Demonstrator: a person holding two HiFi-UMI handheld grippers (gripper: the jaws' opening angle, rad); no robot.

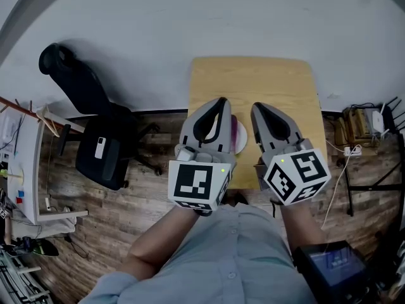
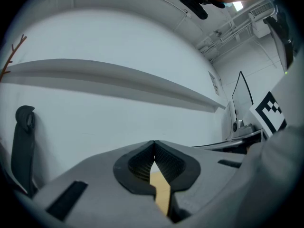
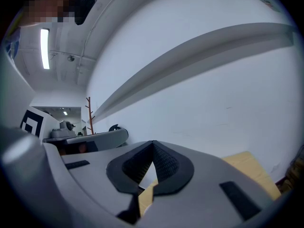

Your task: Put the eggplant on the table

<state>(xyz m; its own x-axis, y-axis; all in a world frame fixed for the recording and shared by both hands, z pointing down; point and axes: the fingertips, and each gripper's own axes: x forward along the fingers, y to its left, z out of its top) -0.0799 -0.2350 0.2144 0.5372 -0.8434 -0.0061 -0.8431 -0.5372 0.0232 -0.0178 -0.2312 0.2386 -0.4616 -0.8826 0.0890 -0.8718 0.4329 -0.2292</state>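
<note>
In the head view a light wooden table [image 1: 253, 84] stands against the white wall. Near its front edge, a white plate [image 1: 243, 142] shows between my two grippers, with a purple sliver of the eggplant [image 1: 235, 130] on it; the rest is hidden by the grippers. My left gripper [image 1: 220, 101] and right gripper [image 1: 255, 107] hang side by side above the plate, apart from it. In each gripper view the jaws meet at their tips with nothing between them: left gripper [image 2: 153, 142], right gripper [image 3: 152, 142]. Only bits of table [image 3: 249, 167] show there.
A black office chair [image 1: 95, 125] stands left of the table on the wooden floor. A white shelf unit [image 1: 28, 170] is at far left. Cables and a wooden crate [image 1: 358, 128] lie to the right. A coat rack [image 3: 89, 113] stands by the wall.
</note>
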